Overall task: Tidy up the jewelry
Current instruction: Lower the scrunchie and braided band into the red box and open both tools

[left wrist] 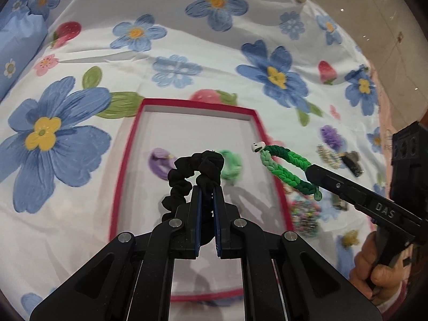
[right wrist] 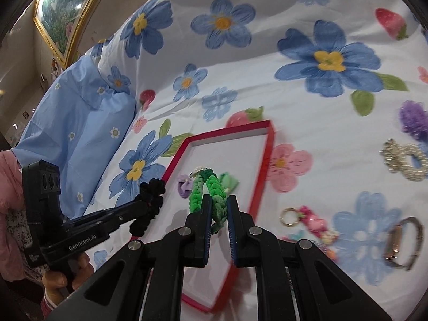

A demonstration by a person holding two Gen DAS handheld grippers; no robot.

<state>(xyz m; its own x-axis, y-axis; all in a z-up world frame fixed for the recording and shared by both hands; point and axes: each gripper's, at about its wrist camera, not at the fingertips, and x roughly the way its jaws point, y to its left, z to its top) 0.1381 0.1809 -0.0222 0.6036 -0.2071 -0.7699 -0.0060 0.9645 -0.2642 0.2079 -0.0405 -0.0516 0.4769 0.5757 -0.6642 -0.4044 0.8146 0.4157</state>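
Black scrunchie (left wrist: 187, 179) clamped in left gripper (left wrist: 206, 187), green bracelet (right wrist: 211, 190) in right gripper (right wrist: 218, 200)

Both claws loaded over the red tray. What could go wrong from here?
1. The left claw pinches only one edge of the black scrunchie; most of it hangs loose and might slip.
2. The green braided bracelet in the right claw may land on the purple and green pieces already in the red tray.

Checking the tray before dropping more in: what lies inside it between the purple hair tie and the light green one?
Nothing: bare white tray floor separates the purple hair tie from the light green hair tie, though the held braided green bracelet overlaps that gap in the right wrist view.
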